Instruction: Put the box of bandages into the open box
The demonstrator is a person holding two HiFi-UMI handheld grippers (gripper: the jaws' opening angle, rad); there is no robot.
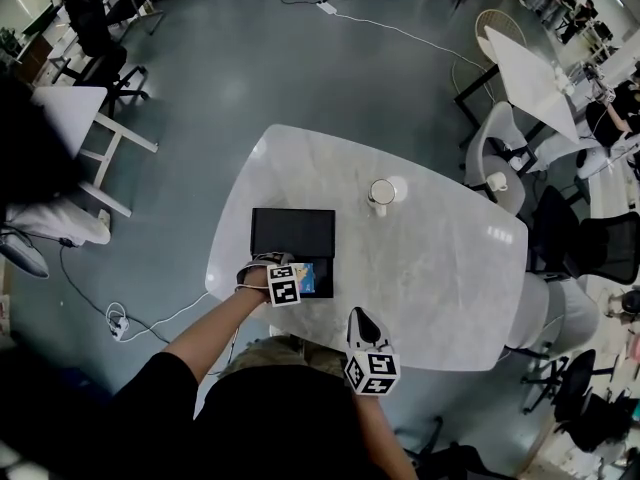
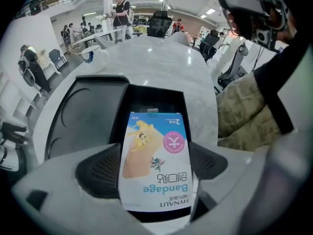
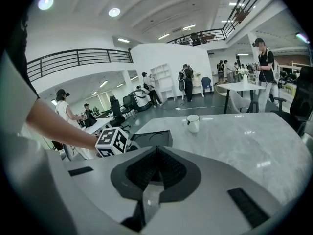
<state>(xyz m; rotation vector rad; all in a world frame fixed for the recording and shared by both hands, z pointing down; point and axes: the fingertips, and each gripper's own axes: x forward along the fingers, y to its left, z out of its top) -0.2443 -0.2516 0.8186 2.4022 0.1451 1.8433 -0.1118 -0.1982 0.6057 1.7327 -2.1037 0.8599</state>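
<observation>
Bandage box [image 2: 156, 153] clamped in left tool [image 2: 154, 166], over open black box [image 2: 154, 98]; right tool [image 3: 155, 163] jaws together, empty.

One bandage box [image 2: 156, 165], open box [image 1: 292, 233], mug [image 1: 381, 194]

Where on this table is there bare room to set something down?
The right half of the table, from the mug to the right edge, is bare. So is the near strip right of the right tongs. Crowded: the left side, where the left tongs hold the box of bandages over the open box.
</observation>
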